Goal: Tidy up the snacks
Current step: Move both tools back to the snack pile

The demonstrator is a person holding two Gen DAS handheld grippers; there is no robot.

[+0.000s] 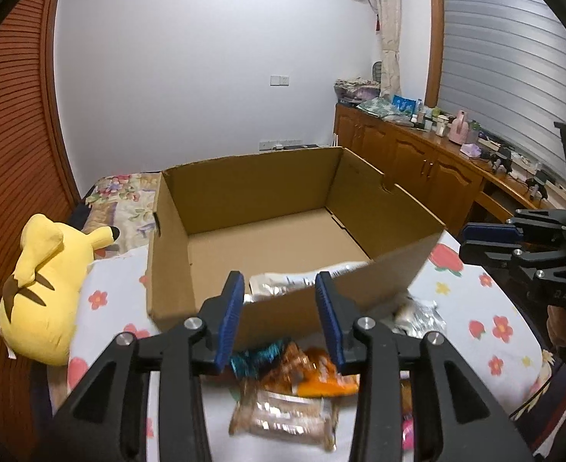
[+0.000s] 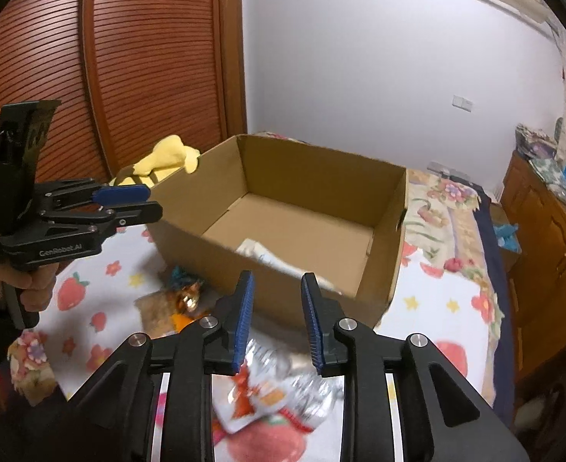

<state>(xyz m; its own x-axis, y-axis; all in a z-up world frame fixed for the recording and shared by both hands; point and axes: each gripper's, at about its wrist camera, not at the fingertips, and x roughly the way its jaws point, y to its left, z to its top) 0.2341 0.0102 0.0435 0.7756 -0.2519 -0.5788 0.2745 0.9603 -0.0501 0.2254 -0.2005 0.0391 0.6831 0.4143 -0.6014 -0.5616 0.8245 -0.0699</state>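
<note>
An open cardboard box (image 1: pixel 394 269) stands on the bed; it also shows in the right wrist view (image 2: pixel 383 265). A white snack packet (image 1: pixel 302 279) lies inside it by the near wall, seen too in the right wrist view (image 2: pixel 267 256). My left gripper (image 1: pixel 279 321) is open and empty above an orange and brown snack packet (image 1: pixel 306 375) and a clear-wrapped bar (image 1: pixel 283 415). My right gripper (image 2: pixel 277 321) is open and empty above a silver and red packet (image 2: pixel 279 389). A silver packet (image 1: pixel 417 313) lies right of the box.
A yellow plush toy (image 1: pixel 44 288) lies at the bed's left edge beside the box. A wooden wardrobe (image 2: pixel 90 57) stands on the left. A cluttered wooden cabinet (image 1: pixel 429 154) runs along the right. The floral sheet (image 1: pixel 494 308) covers the bed.
</note>
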